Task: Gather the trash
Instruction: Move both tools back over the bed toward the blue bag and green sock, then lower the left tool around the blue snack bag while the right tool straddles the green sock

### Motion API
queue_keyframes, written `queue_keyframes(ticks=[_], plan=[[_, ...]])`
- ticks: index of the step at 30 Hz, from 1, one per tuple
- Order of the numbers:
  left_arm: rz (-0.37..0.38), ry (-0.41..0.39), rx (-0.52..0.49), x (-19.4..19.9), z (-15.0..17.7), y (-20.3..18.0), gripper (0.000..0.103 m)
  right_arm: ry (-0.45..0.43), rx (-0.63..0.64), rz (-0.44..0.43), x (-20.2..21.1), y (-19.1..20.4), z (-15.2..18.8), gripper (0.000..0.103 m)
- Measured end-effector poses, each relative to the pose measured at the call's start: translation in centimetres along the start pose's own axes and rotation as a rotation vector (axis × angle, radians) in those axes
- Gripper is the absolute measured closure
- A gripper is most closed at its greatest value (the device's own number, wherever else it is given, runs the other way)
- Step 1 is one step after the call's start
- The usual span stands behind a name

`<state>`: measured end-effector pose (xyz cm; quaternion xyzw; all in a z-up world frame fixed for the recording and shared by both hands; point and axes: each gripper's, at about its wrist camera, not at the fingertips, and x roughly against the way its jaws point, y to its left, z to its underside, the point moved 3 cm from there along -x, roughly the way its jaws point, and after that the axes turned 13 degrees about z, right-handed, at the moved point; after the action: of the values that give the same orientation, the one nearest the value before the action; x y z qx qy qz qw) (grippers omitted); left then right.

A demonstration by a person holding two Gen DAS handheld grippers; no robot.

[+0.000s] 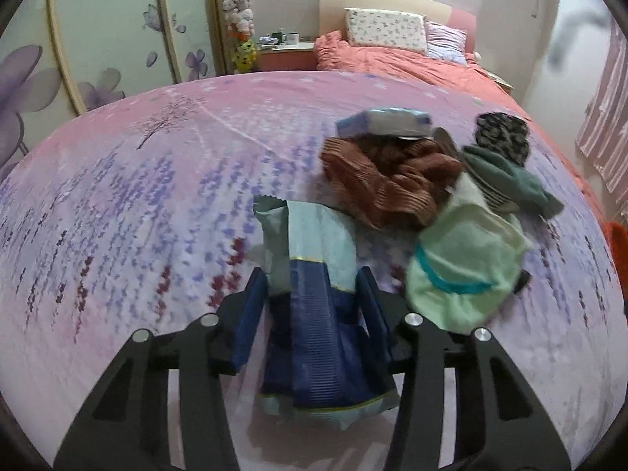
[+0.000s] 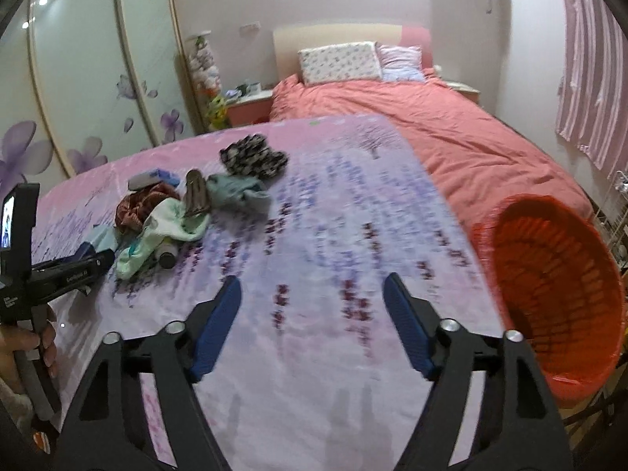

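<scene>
Bedroom walls, floral wardrobe doors and a salmon-covered bed (image 2: 431,133) fill the background, and a lavender-print sheet (image 2: 333,235) spreads across the foreground as the working surface.

Only the right wrist view shows the orange basket (image 2: 557,294), tipped with its mouth toward the camera at about 3 o'clock beside the sheet's edge; the same view shows the left gripper from the side at 9 o'clock. Only the left wrist view shows the grasp up close.

A heap of clothing sits on the sheet: a brown ribbed cloth (image 1: 388,180), a pale green cloth (image 1: 463,267), a grey-green sock (image 1: 510,176) and a black patterned cloth (image 1: 502,133), with a small blue-and-silver packet (image 1: 384,121) at the heap's far side. The heap lies just right of the wrapper, at about 1 o'clock from the left gripper.

The left gripper (image 1: 314,306) is clenched on a blue-and-pale-green wrapper (image 1: 314,274), whose long axis runs 6 to 12 o'clock, the pale torn end pointing away toward the pillows (image 1: 392,27).

The right gripper (image 2: 312,314) hangs released over bare sheet, fingers spread wide, holding nothing.
</scene>
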<state>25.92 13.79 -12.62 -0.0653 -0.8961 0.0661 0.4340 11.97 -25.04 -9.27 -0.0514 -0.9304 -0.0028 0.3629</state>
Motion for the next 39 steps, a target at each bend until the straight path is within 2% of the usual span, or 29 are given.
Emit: queue_keyframes(ticks=[1,4,9,12,15,16,17,20,24,26,27,28,30,34,37,38,39], plan=[[0.004,0.000,0.001,0.0,-0.1,0.3,0.055,0.008,0.000,-0.003,-0.4,0.5,-0.1,0.041],[0.011,0.001,0.002,-0.3,-0.3,0.0,0.055,0.031,-0.004,-0.014,-2.3,2.3,-1.5,0.046],[0.006,0.004,-0.004,-0.2,-0.1,-0.2,0.054,0.034,-0.007,-0.020,-5.4,5.0,-4.5,0.046],[0.005,0.004,-0.005,-0.3,-0.1,-0.2,0.054,0.094,0.003,-0.013,-8.3,6.8,-6.0,0.047],[0.011,0.003,-0.001,-0.4,-0.2,-0.2,0.054,0.143,0.052,0.014,-9.9,7.9,-5.8,0.079],[0.014,0.003,0.001,-0.4,-0.2,-0.2,0.054,0.124,0.061,0.027,-9.6,7.9,-5.6,0.090],[0.016,0.002,0.002,-0.4,-0.1,-0.2,0.054,0.109,0.064,0.012,-9.0,7.8,-5.4,0.092],[0.024,0.001,0.005,-0.4,0.0,-0.2,0.053,0.095,0.044,-0.032,-6.6,6.4,-4.0,0.092],[0.031,-0.001,0.007,-0.3,0.2,0.0,0.053,0.095,0.033,-0.011,-3.6,3.6,-1.4,0.091],[0.033,-0.002,0.009,-0.3,0.2,0.0,0.053,0.110,0.033,-0.029,-2.3,2.5,0.0,0.087],[0.033,-0.002,0.009,-0.3,0.2,0.0,0.053,0.107,0.033,-0.044,-1.8,2.1,0.5,0.075],[0.032,-0.002,0.008,-0.3,0.2,0.0,0.053,0.102,0.036,-0.045,-1.6,2.1,0.4,0.055],[0.031,-0.001,0.007,-0.3,0.2,0.0,0.053,0.063,0.035,-0.043,-1.1,2.2,0.3,0.040],[0.032,-0.002,0.008,-0.3,0.3,0.1,0.053,0.072,0.026,-0.045,-2.5,2.4,-0.6,0.040],[0.032,-0.002,0.007,-0.3,0.3,0.0,0.051,0.080,0.048,-0.011,-4.1,3.2,-1.1,0.040],[0.031,-0.001,0.007,-0.3,0.3,0.0,0.051,0.091,0.053,-0.004,-4.7,3.7,-1.1,0.041],[0.032,-0.002,0.008,-0.3,0.3,0.0,0.051,0.103,0.054,-0.004,-5.0,3.9,-1.0,0.048]])
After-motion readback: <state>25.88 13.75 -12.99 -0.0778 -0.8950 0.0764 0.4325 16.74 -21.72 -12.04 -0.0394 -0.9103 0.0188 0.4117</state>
